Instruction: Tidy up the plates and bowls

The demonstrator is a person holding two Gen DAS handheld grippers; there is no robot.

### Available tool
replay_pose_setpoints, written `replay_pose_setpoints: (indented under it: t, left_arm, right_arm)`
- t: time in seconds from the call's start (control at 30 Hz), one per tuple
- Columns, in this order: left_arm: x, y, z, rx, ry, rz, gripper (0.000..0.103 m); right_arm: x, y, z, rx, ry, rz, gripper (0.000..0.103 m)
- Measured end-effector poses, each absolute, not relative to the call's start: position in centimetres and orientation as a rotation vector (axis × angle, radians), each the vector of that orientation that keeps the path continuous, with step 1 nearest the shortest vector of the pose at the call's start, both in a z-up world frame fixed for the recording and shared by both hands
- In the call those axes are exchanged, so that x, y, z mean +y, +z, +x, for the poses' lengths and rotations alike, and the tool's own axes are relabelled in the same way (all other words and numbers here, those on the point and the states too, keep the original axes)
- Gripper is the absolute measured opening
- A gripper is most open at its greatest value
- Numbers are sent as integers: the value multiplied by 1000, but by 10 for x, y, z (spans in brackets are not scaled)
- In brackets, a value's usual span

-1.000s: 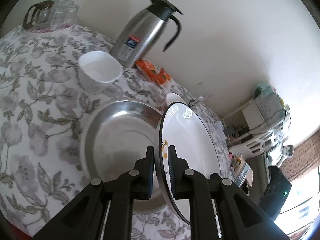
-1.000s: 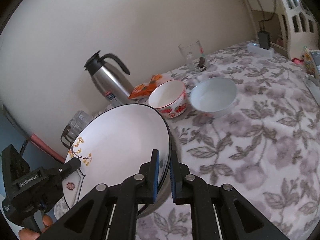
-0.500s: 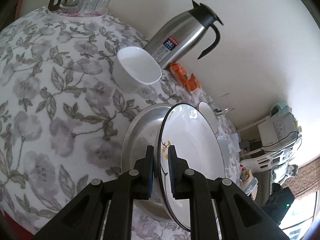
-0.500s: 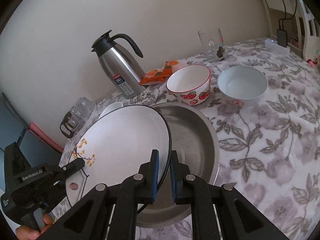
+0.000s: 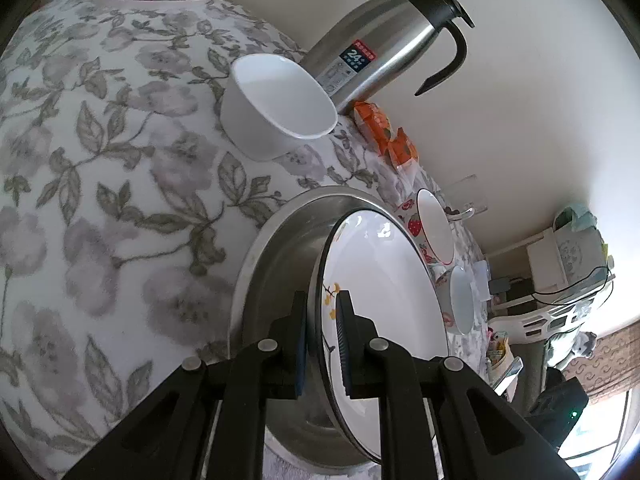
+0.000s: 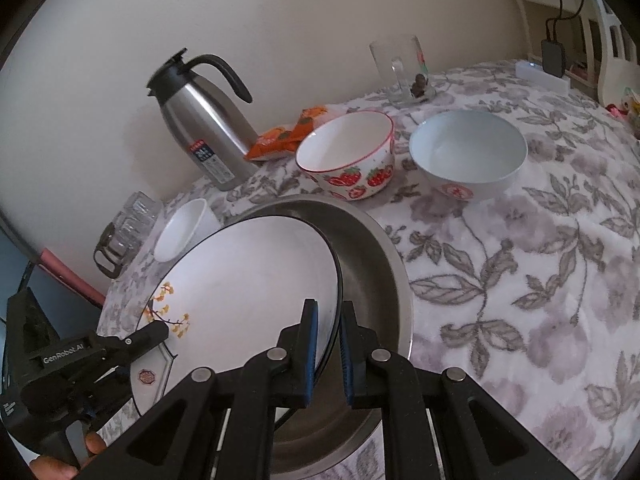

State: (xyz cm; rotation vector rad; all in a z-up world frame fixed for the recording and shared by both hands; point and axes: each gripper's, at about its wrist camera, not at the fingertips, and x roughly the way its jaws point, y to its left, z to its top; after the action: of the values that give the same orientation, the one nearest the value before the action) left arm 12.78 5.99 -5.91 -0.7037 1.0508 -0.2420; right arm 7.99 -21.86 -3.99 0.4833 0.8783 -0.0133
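Overhead, both tools, left tool [image 5: 322, 334] and right tool [image 6: 329, 342], clamp the plate [image 6: 248, 280] above a floral tablecloth [image 6: 520, 260] by the cream wall [image 6: 280, 20].

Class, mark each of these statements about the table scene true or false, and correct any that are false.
1. Both grippers are clamped on the rim of the same white plate. True: the left gripper and the right gripper each pinch its edge.
2. The plate is held over a wooden tray. False: it is tilted over a large steel basin.
3. The strawberry bowl stands upright beside the pale blue bowl. True.
4. The steel thermos lies on its side. False: it stands upright near the wall.
5. The small white cup is stacked inside the strawberry bowl. False: it sits alone on the tablecloth, near the thermos.
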Motion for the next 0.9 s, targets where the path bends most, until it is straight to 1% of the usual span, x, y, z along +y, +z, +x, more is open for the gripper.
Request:
replay_pose_setpoints:
  t: [0.67, 0.9]
  left_arm:
    - [51, -80, 140, 1098, -208, -679, 14]
    - [47, -81, 142, 1108, -184, -616, 13]
  right_arm:
    - [-224, -56, 93, 896, -18, 468, 11]
    - [-222, -59, 94, 908, -16, 454, 11]
